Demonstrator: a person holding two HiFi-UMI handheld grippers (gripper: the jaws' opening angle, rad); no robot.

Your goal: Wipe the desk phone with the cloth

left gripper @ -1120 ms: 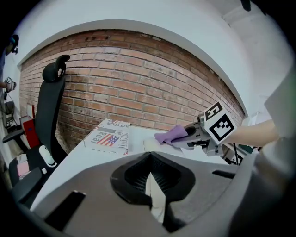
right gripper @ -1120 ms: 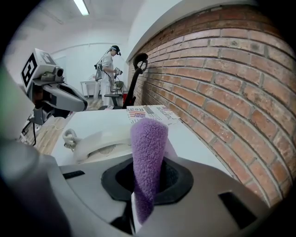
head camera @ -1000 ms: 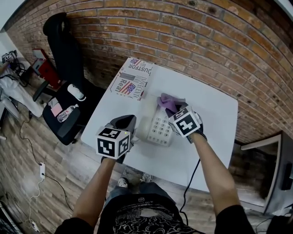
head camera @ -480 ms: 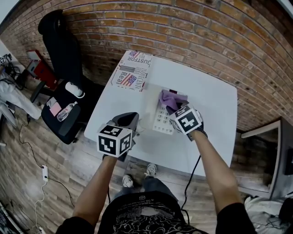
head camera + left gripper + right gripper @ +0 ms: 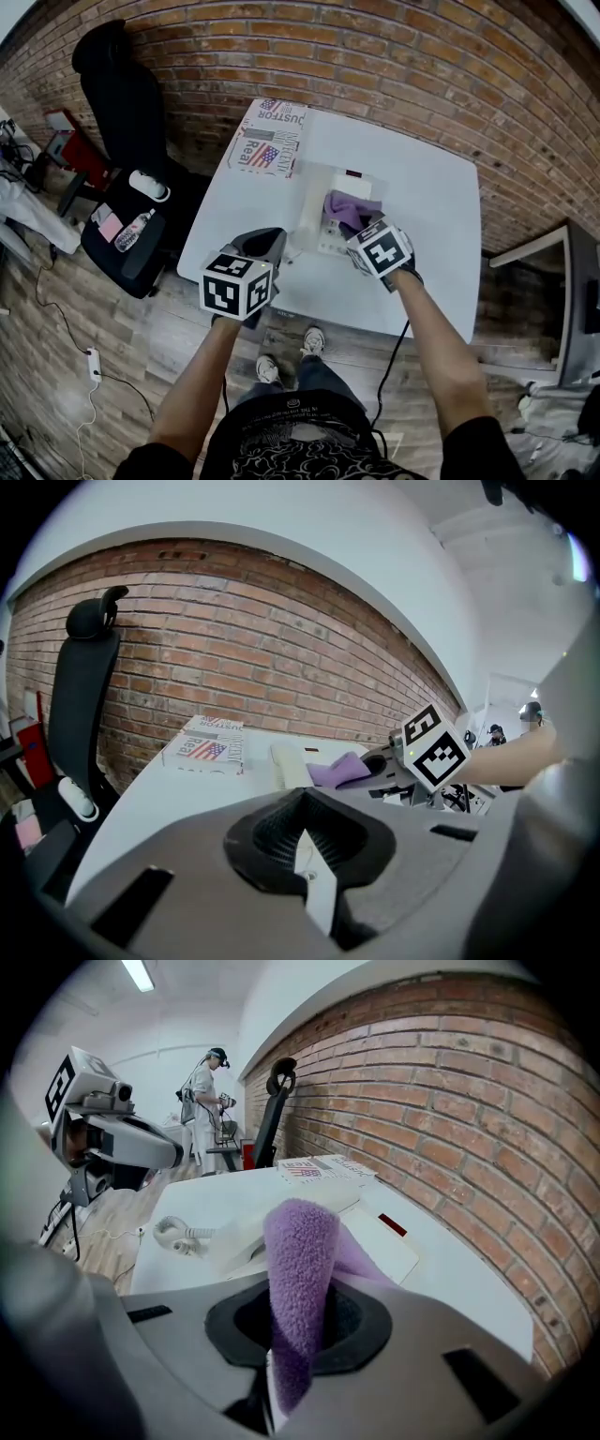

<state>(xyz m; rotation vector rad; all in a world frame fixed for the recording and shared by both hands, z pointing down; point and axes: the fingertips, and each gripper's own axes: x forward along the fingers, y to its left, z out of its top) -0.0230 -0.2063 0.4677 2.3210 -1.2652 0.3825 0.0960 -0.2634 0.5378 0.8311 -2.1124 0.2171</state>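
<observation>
A white desk phone point(image 5: 316, 199) lies on the white table point(image 5: 427, 225), with its coiled cord point(image 5: 178, 1232) trailing off its near left side. My right gripper point(image 5: 356, 228) is shut on a purple cloth point(image 5: 349, 208), which rests on the phone's keypad. In the right gripper view the cloth point(image 5: 300, 1269) stands up out of the jaws of my right gripper point(image 5: 295, 1335), over the phone point(image 5: 380, 1241). My left gripper point(image 5: 270, 242) hovers left of the phone, jaws shut with nothing in them. The left gripper view shows my left gripper point(image 5: 302, 836), the phone point(image 5: 286, 766) and the cloth point(image 5: 333, 771).
A printed cardboard box point(image 5: 268, 139) with a flag lies at the table's far left corner. A black office chair point(image 5: 127, 112) stands left of the table, and a brick wall point(image 5: 394, 66) runs behind it. A person point(image 5: 208, 1101) stands far off.
The head view has drawn back from the table. My right gripper has slid the cloth a little nearer over the keypad. The left gripper holds about the same place.
</observation>
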